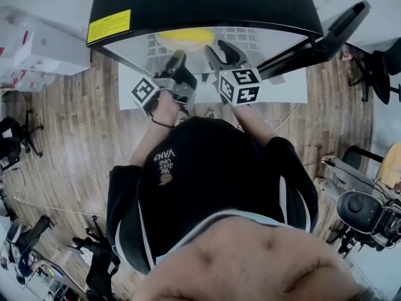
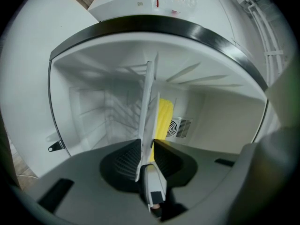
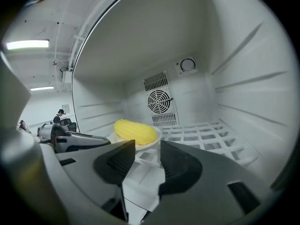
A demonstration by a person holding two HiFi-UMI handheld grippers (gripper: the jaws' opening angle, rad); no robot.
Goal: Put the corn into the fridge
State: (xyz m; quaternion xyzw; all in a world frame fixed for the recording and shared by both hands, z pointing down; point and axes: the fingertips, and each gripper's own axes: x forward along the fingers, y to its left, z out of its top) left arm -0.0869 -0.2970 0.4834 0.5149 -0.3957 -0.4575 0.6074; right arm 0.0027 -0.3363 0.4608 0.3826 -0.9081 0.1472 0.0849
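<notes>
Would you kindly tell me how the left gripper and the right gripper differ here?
The left gripper is shut on the rim of the plate; the right gripper is open, holding nothing. The left gripper sees the plate edge-on; the right gripper looks over the corn lying on it. Both reach into the fridge.
</notes>
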